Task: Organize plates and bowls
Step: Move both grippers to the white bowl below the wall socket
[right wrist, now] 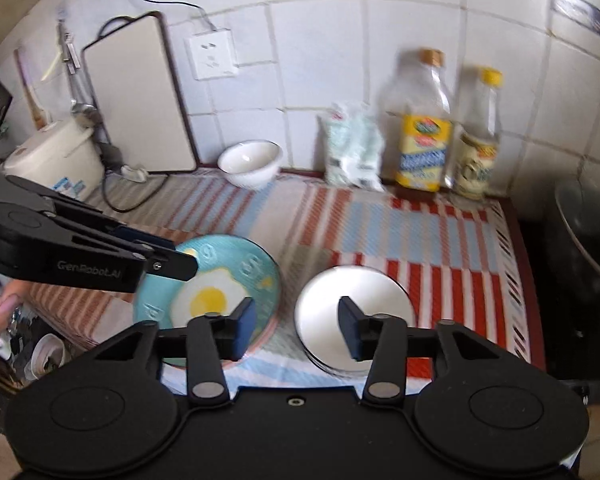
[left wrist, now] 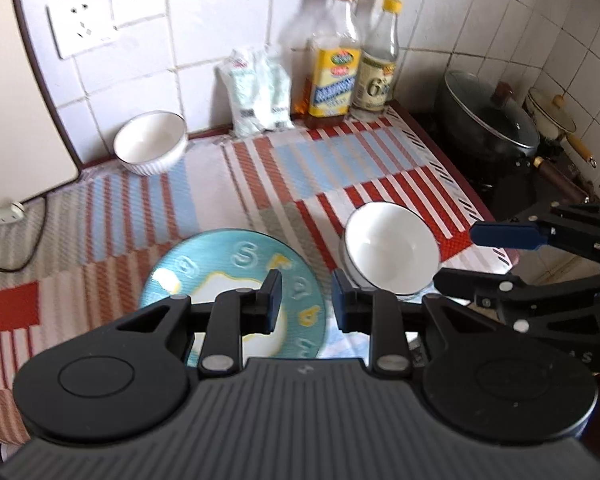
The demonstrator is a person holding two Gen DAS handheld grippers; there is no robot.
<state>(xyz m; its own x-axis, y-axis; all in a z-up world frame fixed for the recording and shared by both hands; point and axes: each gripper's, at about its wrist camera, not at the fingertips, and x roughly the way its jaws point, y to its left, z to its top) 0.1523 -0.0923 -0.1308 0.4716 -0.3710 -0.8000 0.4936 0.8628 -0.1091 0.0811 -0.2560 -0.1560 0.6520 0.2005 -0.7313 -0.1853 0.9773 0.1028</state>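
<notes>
Left wrist cam: my left gripper (left wrist: pixel 306 300) hangs above the blue plate (left wrist: pixel 220 268), the one w/ the egg drawing. Its fingers are apart w/ a mid gap and hold nothing. The plate lies flat on the striped mat (left wrist: pixel 340 160), near the front edge. Just to the right of it sits a white bowl (left wrist: pixel 390 254); it looks like it sits in another bowl, but I can't tell for sure. A 2nd white bowl (left wrist: pixel 150 142) is far back by the wall, well apart from the rest. My right gripper (left wrist: pixel 484 256) comes in from the right, near the front bowl. Its fingers are wide apart and empty. Behind are a white bag (left wrist: pixel 260 92), 2 bottles (left wrist: pixel 356 64), and a pot (left wrist: pixel 488 116) on the stove.

Right wrist cam: my right gripper (right wrist: pixel 296 330) is above the gap btw the blue plate (right wrist: pixel 212 292) and the front white bowl (right wrist: pixel 354 312). Fingers wide apart, nothing in them. Under the plate's edge I see a pink rim, so maybe it already sits on another plate. My left gripper (right wrist: pixel 186 258) reaches over the plate's left side, not touching as far as I can tell; this cam doesn't show its gap well. The far bowl (right wrist: pixel 252 162) is by the wall next to the cutting board (right wrist: pixel 140 96). A rice cooker (right wrist: pixel 56 156) is at the left.

How far: I think plates may be stacked, and the front bowls too. The far bowl is left alone, so it likely needs to join the front bowl. Not done yet.
</notes>
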